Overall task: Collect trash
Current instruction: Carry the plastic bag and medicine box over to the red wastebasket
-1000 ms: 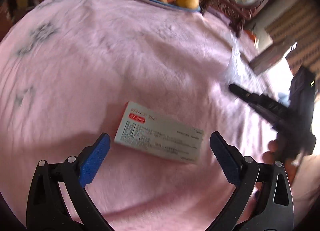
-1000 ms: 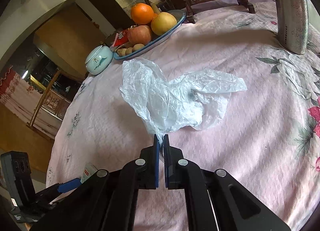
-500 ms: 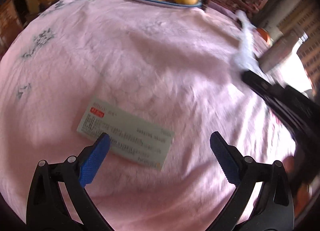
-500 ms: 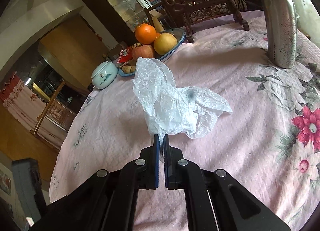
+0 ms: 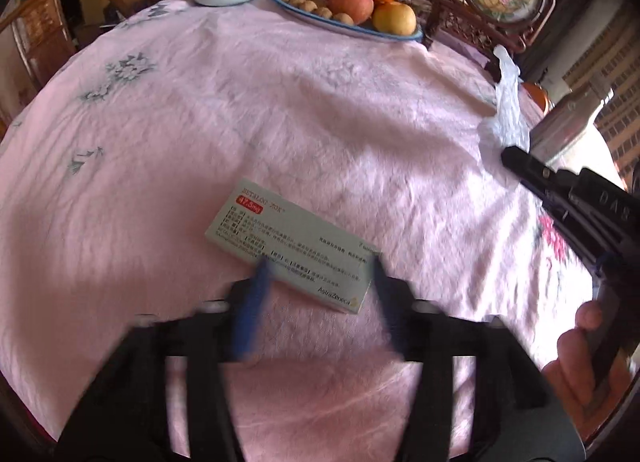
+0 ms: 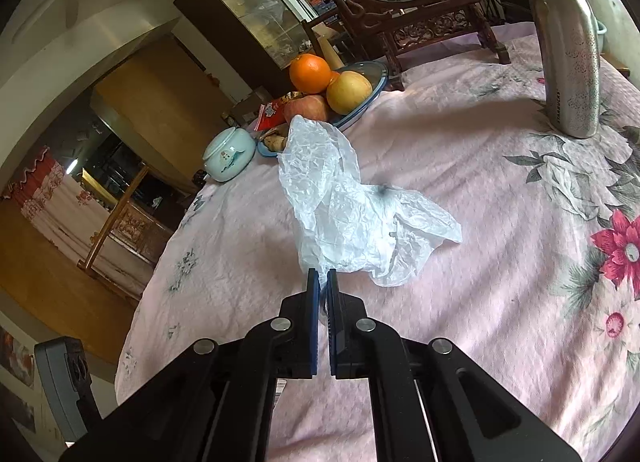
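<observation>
Medicine carton (image 5: 294, 252) flat on pink tablecloth (image 5: 280, 109), near end lying between blurred blue fingers (image 5: 252, 314) of left gripper (image 5: 320, 282); jaws apart, straddling one corner of the carton rather than its middle, contact not discernible through motion blur. Right gripper (image 6: 322, 282) clamped on edge of crumpled white plastic bag (image 6: 352, 217), bulk of bag draped on the cloth, upper fold standing just in front of fruit plate (image 6: 360, 109). Likely faults: off-centre closure on the carton's corner, causing rotation or squirting out sideways across the cloth; fingertips catching the soft tablecloth during closure, bunching fabric under the carton. Thin bag film held only at a margin, so slipping free or tearing under a quick lift judged possible; trailing folds liable to drag against fruit plate or lidded ceramic jar (image 6: 229, 153). Steel bottle (image 6: 568, 45) upright and well apart from the bag, low risk of toppling unless swept by the right arm
</observation>
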The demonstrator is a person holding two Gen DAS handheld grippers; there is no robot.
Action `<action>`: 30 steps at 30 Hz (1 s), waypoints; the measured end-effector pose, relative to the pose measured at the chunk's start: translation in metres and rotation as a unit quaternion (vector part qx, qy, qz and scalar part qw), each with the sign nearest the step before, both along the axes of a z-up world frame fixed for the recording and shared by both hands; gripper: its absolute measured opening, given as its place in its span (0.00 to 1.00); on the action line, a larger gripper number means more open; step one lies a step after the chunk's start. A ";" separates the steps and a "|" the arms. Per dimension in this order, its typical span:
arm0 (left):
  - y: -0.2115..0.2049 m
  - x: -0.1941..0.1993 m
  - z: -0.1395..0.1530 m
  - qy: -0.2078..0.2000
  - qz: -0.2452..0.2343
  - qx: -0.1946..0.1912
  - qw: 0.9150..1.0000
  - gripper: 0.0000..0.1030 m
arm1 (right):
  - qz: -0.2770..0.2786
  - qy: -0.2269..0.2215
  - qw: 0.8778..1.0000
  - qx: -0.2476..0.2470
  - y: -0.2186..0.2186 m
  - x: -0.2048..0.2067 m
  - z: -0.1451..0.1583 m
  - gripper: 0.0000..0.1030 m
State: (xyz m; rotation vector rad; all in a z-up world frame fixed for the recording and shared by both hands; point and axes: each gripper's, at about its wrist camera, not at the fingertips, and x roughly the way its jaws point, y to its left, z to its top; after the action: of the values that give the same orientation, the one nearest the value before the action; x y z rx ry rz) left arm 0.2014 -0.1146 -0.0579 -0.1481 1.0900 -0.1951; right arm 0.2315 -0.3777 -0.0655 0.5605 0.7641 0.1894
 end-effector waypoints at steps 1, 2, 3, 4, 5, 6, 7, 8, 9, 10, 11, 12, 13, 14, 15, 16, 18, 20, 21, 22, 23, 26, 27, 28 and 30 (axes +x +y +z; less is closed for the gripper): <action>-0.002 0.003 0.001 0.001 0.017 0.002 1.000 0.88 | 0.001 0.000 1.000 0.003 0.000 0.000 0.000 0.06; -0.004 0.006 0.001 0.004 0.033 0.005 0.999 0.91 | 0.002 0.001 1.000 0.005 -0.001 0.000 0.000 0.06; -0.006 0.012 -0.001 0.013 0.045 -0.001 0.999 0.91 | 0.002 0.000 1.000 0.006 -0.001 0.000 0.000 0.06; -0.010 0.019 -0.005 0.029 0.051 -0.011 0.998 0.91 | 0.003 -0.001 1.000 0.005 -0.001 0.000 0.000 0.06; -0.014 0.028 -0.011 0.045 0.059 -0.013 0.997 0.91 | 0.003 -0.001 1.000 0.004 -0.001 0.000 0.001 0.06; -0.018 0.035 -0.014 0.052 0.069 0.001 0.996 0.94 | 0.004 -0.002 1.000 0.007 -0.002 -0.001 0.001 0.06; -0.023 0.041 -0.017 0.046 0.081 0.027 0.995 0.94 | 0.003 -0.003 1.000 0.009 -0.002 -0.001 0.002 0.06; -0.025 0.043 -0.018 0.042 0.084 0.040 0.995 0.94 | 0.002 -0.005 1.000 0.010 -0.004 -0.002 0.003 0.06; -0.026 0.044 -0.021 0.039 0.085 0.051 0.994 0.89 | 0.000 -0.008 1.000 0.011 -0.006 -0.003 0.005 0.06; -0.025 0.043 -0.021 0.033 0.085 0.056 0.994 0.82 | -0.003 -0.011 1.000 0.012 -0.008 -0.004 0.006 0.06; -0.023 0.037 -0.017 0.011 0.082 0.070 0.994 0.62 | -0.005 -0.014 1.000 0.013 -0.009 -0.006 0.008 0.06; -0.019 0.032 -0.014 -0.002 0.069 0.062 0.996 0.39 | -0.005 -0.018 1.000 0.014 -0.009 -0.007 0.009 0.05; -0.012 0.026 -0.011 -0.005 0.056 0.045 0.997 0.27 | -0.003 -0.021 1.000 0.014 -0.008 -0.008 0.011 0.05; -0.005 0.022 -0.009 -0.004 0.046 0.030 0.998 0.02 | 0.000 -0.024 1.000 0.014 -0.006 -0.009 0.012 0.05; 0.003 0.017 -0.006 -0.007 0.035 0.020 0.999 0.01 | 0.005 -0.027 1.000 0.014 -0.004 -0.010 0.014 0.05; 0.012 0.013 -0.003 -0.016 0.032 0.019 0.999 0.01 | 0.010 -0.030 0.999 0.013 -0.001 -0.011 0.015 0.05; 0.030 0.006 0.002 -0.031 0.037 0.022 0.999 0.01 | 0.015 -0.034 0.999 0.007 0.006 -0.014 0.016 0.05; 0.049 0.000 0.006 -0.041 0.033 0.019 0.998 0.01 | 0.022 -0.034 0.999 0.005 0.013 -0.015 0.017 0.05; 0.057 -0.003 0.008 -0.045 0.027 0.024 0.998 0.01 | 0.025 -0.034 0.999 0.005 0.015 -0.016 0.017 0.05; 0.068 -0.007 0.009 -0.048 0.030 0.030 0.998 0.01 | 0.028 -0.034 0.999 0.005 0.017 -0.016 0.017 0.05; 0.077 -0.010 0.009 -0.048 0.038 0.032 0.998 0.01 | 0.031 -0.035 0.999 0.004 0.019 -0.017 0.017 0.05; 0.092 -0.006 0.013 -0.042 0.058 0.000 0.997 0.17 | 0.038 -0.035 0.999 0.003 0.024 -0.016 0.016 0.05; 0.091 -0.004 0.014 -0.038 0.064 -0.013 0.997 0.48 | 0.040 -0.033 0.999 0.002 0.026 -0.016 0.016 0.05; 0.088 -0.002 0.016 -0.037 0.067 -0.029 0.997 0.67 | 0.042 -0.032 0.999 0.000 0.027 -0.016 0.015 0.05; 0.074 0.005 0.016 -0.045 0.076 -0.013 0.996 0.93 | 0.044 -0.032 0.999 -0.003 0.027 -0.015 0.015 0.05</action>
State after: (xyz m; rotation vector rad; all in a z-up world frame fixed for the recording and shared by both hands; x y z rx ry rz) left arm 0.2062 -0.0403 -0.0422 -0.2430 0.9831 -0.0786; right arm 0.2161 -0.3504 -0.0507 0.5138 0.7274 0.2855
